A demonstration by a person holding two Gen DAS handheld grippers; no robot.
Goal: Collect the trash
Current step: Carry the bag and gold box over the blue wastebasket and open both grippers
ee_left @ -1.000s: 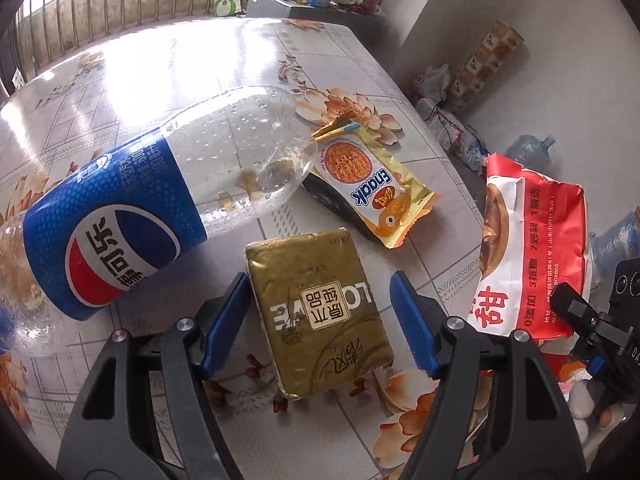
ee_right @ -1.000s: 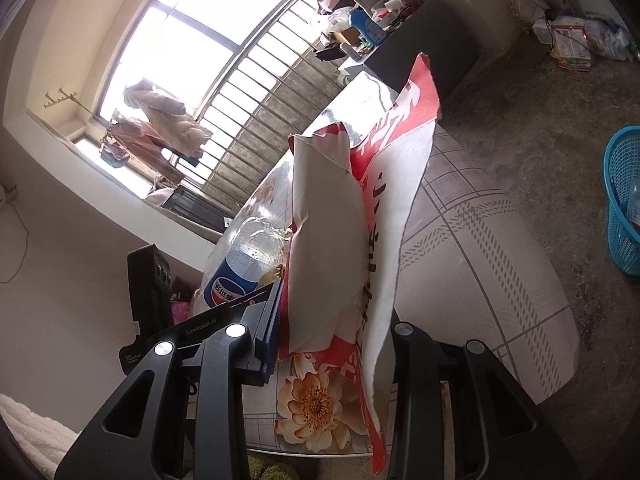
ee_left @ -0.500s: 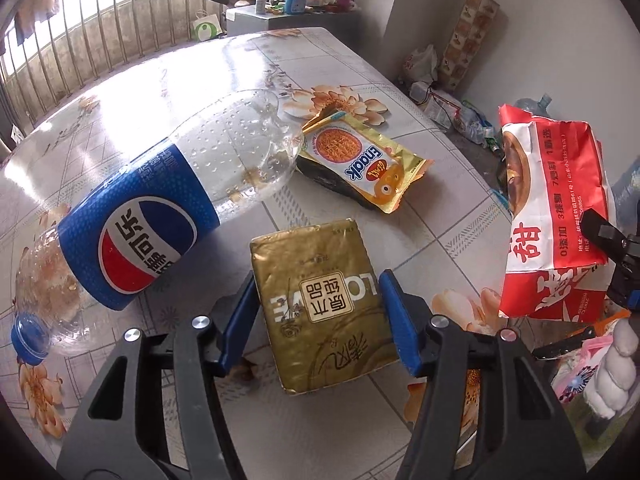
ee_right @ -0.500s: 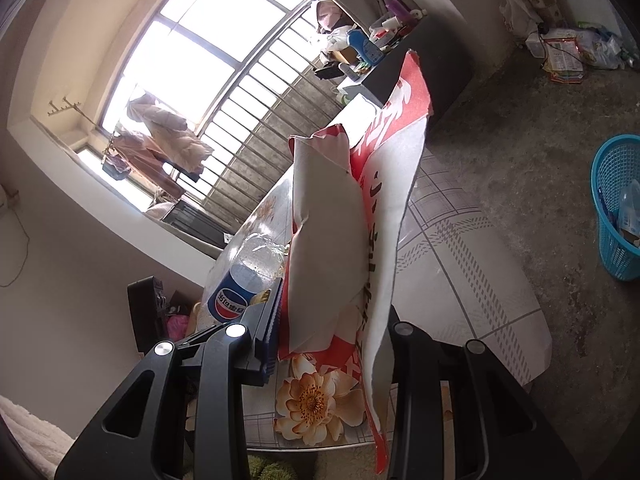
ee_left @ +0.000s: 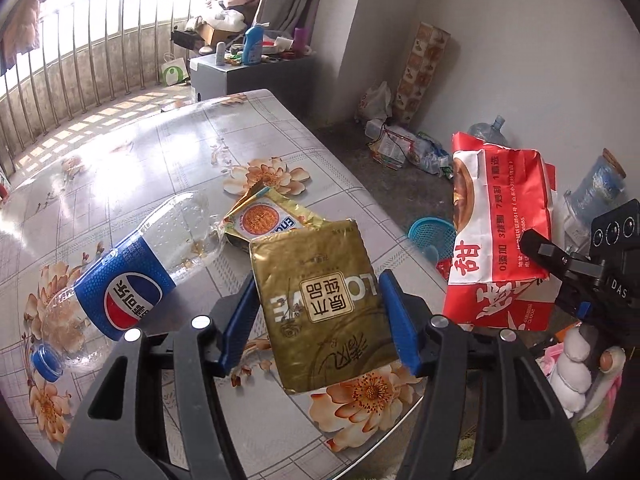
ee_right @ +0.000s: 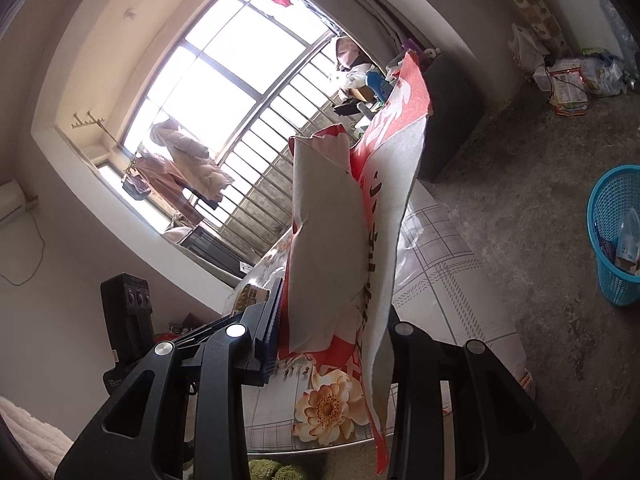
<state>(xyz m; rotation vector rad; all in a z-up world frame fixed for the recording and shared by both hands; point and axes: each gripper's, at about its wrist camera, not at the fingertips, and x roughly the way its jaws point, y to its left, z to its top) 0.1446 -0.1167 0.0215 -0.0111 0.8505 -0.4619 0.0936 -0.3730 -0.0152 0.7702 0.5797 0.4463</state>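
Note:
My left gripper [ee_left: 318,284] is shut on a gold foil packet [ee_left: 316,320], its blue pads pressing both sides, and holds it tilted above the floral table [ee_left: 160,152]. An empty Pepsi bottle [ee_left: 132,280] lies on its side on the table to the left. Beside the bottle's base lies a yellow snack wrapper [ee_left: 268,220], partly hidden by the packet. My right gripper [ee_right: 336,308] is shut on a red and white food bag [ee_right: 332,240], held upright off the table's edge. In the left wrist view the bag [ee_left: 500,220] hangs at the right.
A blue plastic basket [ee_right: 616,236] with some trash in it stands on the concrete floor beyond the table's edge. Bags and a water jug lie along the far wall [ee_left: 404,140]. A cluttered cabinet [ee_left: 248,68] stands behind the table by the barred window.
My left gripper closed on the gold packet and lifted it off the table. My right gripper rose with the red bag, and the blue basket came further into view.

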